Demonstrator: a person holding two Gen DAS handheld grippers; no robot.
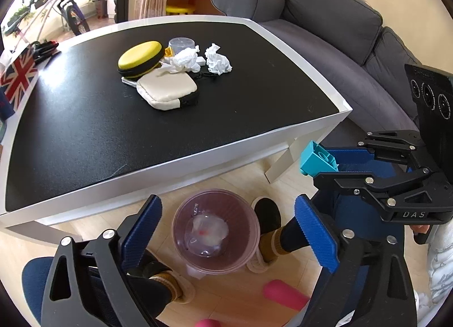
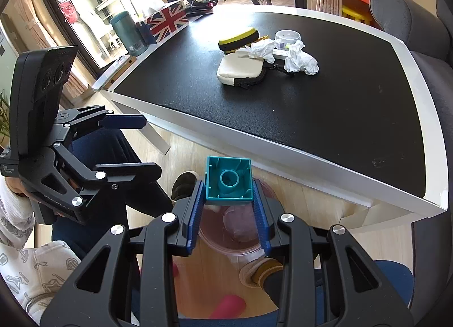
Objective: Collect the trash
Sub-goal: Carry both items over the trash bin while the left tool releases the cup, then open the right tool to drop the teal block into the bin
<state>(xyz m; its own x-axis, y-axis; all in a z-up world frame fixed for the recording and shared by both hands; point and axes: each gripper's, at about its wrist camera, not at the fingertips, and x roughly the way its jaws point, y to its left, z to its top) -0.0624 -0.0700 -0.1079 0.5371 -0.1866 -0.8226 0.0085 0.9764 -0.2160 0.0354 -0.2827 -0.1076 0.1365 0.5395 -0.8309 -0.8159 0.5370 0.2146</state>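
The left tool (image 1: 228, 230) stands wide open with nothing between its blue pads, hanging directly over a translucent pink bin (image 1: 215, 230) on the wooden floor, with pale crumpled trash lying in its bottom. The right tool (image 2: 228, 205) is closed partway on a teal toy block (image 2: 228, 181), its pads pressing the block's two sides, hollow underside facing the camera; it is held above the same bin (image 2: 240, 230), beside the bench's near edge. On the black-topped bench (image 1: 85, 134), toward twelve o'clock in the left wrist view, two crumpled white tissues (image 1: 217, 59) lie beside a yellow-and-black case (image 1: 140, 58), a cream pouch (image 1: 167, 92) and a clear round container (image 1: 181, 44). A person's slippered feet (image 1: 264, 242) flank the bin.
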